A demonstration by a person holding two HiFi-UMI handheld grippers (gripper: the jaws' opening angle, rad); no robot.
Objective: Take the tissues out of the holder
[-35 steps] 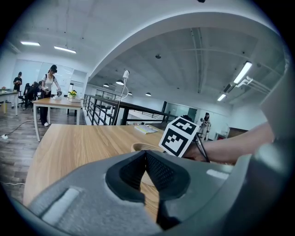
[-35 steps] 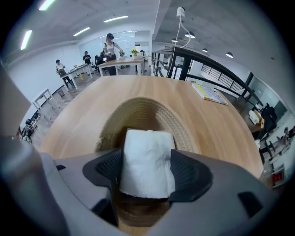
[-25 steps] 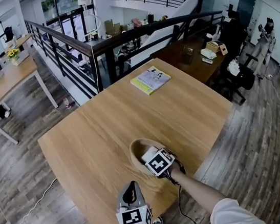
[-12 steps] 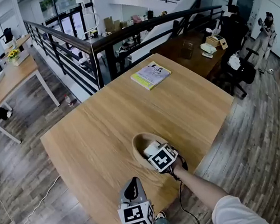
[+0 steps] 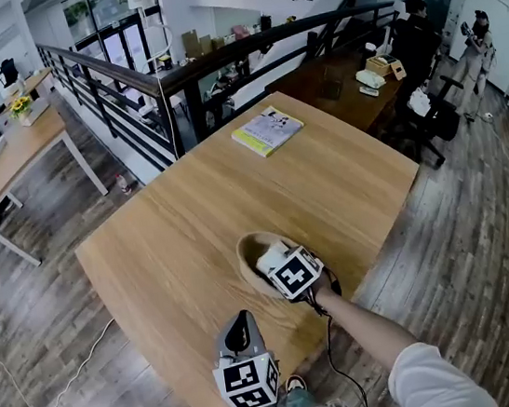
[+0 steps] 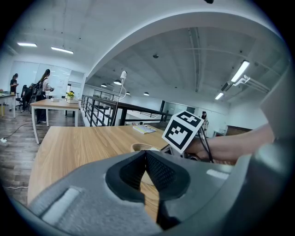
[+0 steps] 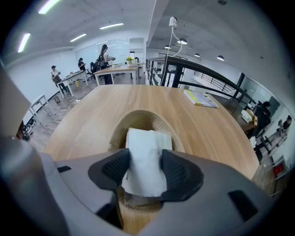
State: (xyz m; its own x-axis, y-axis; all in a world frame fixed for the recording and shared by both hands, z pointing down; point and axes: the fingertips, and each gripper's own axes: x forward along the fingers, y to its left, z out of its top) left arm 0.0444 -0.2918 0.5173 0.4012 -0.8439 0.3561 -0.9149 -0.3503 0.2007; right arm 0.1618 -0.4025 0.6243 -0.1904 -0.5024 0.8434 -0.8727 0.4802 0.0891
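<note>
Now right tool (image 7: pixel 144 171), just closing, clamps tissues (image 7: pixel 147 147) in holder (image 7: pixel 138 120); left tool (image 6: pixel 145 168) pinched together; book (image 5: pixel 268 130) beyond.

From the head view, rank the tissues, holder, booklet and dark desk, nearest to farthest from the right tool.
1. Tissues: in the right tool, whose jaws have just been closing on them.
2. Holder: directly below, on the table.
3. Booklet: table's far edge.
4. Dark desk: beyond, upper right.
</note>
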